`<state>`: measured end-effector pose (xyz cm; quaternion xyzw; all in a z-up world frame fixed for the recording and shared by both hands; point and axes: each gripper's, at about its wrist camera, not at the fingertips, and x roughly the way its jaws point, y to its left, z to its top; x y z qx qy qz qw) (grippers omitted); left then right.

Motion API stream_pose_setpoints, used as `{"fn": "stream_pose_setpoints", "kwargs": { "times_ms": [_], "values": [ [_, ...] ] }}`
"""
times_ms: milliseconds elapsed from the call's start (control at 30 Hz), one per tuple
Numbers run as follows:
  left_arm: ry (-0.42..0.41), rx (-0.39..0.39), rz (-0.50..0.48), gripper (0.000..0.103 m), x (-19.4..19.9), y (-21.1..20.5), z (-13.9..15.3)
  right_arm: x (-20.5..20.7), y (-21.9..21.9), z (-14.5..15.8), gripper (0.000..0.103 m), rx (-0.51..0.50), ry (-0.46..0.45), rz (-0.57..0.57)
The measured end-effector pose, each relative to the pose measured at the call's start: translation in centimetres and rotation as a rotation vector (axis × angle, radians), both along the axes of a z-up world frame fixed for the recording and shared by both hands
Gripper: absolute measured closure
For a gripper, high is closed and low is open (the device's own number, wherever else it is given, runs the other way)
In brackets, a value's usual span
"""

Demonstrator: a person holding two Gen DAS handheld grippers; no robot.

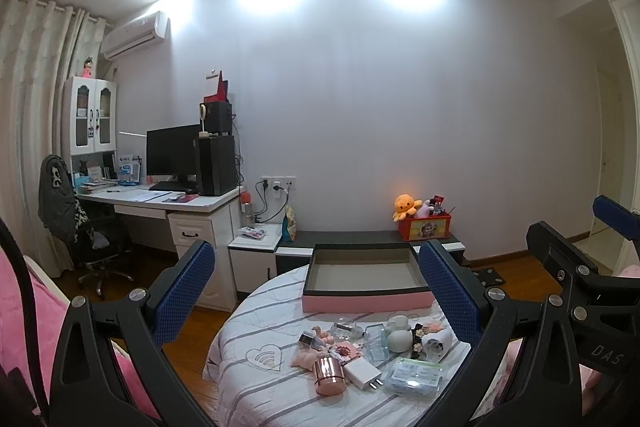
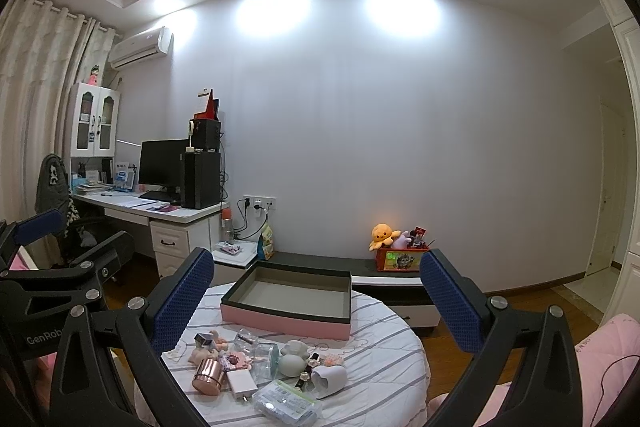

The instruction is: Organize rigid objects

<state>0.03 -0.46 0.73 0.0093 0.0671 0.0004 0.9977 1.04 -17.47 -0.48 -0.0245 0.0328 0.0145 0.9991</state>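
A pile of small objects lies on a round table with a striped cloth (image 1: 256, 331): a rose-gold cylinder (image 1: 330, 375), a white plug adapter (image 1: 363, 374), a clear plastic case (image 1: 416, 375), a clear jar (image 1: 377, 341), a white round object (image 1: 400, 339) and pink figurines (image 1: 316, 341). An open pink box (image 1: 366, 301) with an empty grey inside stands behind them. My left gripper (image 1: 318, 291) is open above the pile and holds nothing. My right gripper (image 2: 316, 297) is open above the same table (image 2: 380, 355); the box (image 2: 286, 323) and cylinder (image 2: 208, 377) show below it.
A low dark bench (image 1: 360, 239) by the wall carries a red toy bin (image 1: 424, 227) with an orange plush. A white desk (image 1: 192, 205) with monitor, PC tower and office chair stands at left. Pink bedding (image 2: 600, 359) lies at right. Wooden floor surrounds the table.
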Motion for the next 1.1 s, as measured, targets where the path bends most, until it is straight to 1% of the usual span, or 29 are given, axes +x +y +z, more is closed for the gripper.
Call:
{"fn": "stream_pose_setpoints", "kwargs": {
  "times_ms": [333,1100],
  "values": [
    [-0.012,0.014,-0.004,0.000,0.33,-0.42,-0.24,0.05,-0.39,0.20,0.000,0.004,-0.008,-0.027],
    [-0.010,0.016,-0.003,0.000,0.48,-0.54,-0.32,0.12,-0.32,-0.06,0.000,0.012,0.000,-0.029]
  ]
}}
